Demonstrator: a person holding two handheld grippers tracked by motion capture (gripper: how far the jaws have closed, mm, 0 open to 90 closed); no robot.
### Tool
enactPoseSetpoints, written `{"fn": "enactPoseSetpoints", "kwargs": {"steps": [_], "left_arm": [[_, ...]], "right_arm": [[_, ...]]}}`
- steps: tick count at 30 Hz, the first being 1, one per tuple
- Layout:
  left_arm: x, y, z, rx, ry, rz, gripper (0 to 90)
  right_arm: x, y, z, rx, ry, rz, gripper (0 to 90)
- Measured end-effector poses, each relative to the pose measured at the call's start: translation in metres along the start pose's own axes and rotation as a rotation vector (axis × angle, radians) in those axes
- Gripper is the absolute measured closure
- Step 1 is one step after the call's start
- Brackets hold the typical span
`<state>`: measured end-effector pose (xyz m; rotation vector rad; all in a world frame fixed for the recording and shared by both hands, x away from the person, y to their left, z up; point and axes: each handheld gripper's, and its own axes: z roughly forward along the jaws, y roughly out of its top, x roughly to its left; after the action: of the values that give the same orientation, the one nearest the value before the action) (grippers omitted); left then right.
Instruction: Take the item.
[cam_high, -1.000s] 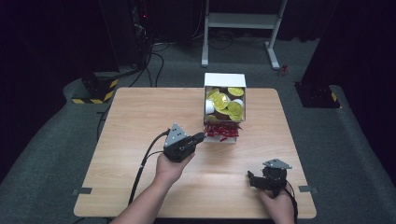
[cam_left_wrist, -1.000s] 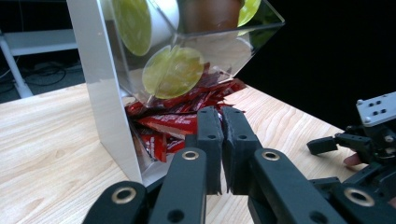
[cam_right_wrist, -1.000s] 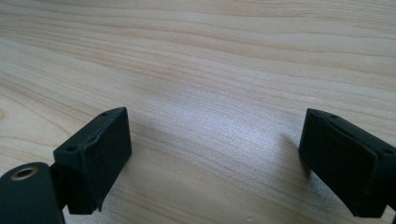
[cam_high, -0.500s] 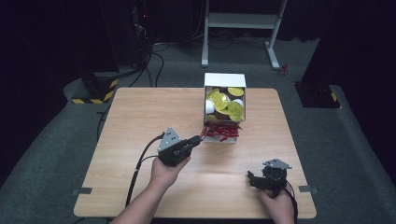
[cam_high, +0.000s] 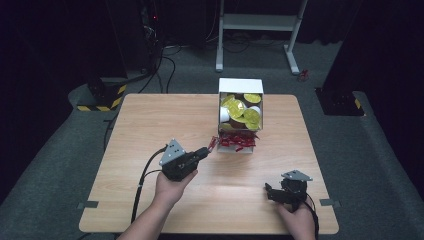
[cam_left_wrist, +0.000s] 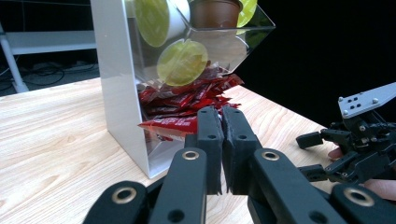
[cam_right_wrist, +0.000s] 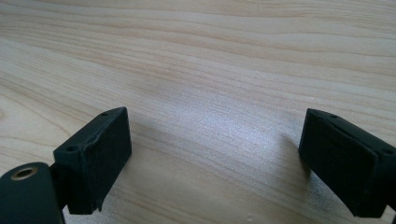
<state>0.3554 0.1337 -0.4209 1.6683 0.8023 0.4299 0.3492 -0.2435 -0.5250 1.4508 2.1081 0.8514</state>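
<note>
While a red sachet (cam_left_wrist: 170, 124) is pinched between the closed left tongs (cam_high: 206, 150), its other end is seen at the lower slot of the clear dispenser (cam_high: 239, 120), centre of the high view, on the tabletop (cam_high: 150, 125). At the lower right, the right tongs (cam_high: 268, 192) are held wide apart with nothing between them, just above bare wood.

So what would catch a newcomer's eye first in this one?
The clear dispenser box at the table's far middle, stacked with yellow-lidded pods above a heap of red sachets. Next, the left gripper, shut on a red sachet at the box's mouth. The right gripper rests open over bare wood.
</note>
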Motion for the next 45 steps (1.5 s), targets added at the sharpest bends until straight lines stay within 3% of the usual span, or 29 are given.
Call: {"fn": "enactPoseSetpoints", "kwargs": {"steps": [11,30,45], "left_arm": [[0.011,0.003,-0.015,-0.025,0.026,-0.005,86.6],[0.041,0.0,-0.02,-0.002,0.099,0.009,86.5],[0.066,-0.004,-0.019,0.017,0.153,-0.025,86.6]], "right_arm": [[0.0,0.0,0.0,0.0,0.0,-0.001,9.3],[0.0,0.0,0.0,-0.001,0.0,-0.002,9.3],[0.0,0.0,0.0,0.0,0.0,-0.001,9.3]]}}
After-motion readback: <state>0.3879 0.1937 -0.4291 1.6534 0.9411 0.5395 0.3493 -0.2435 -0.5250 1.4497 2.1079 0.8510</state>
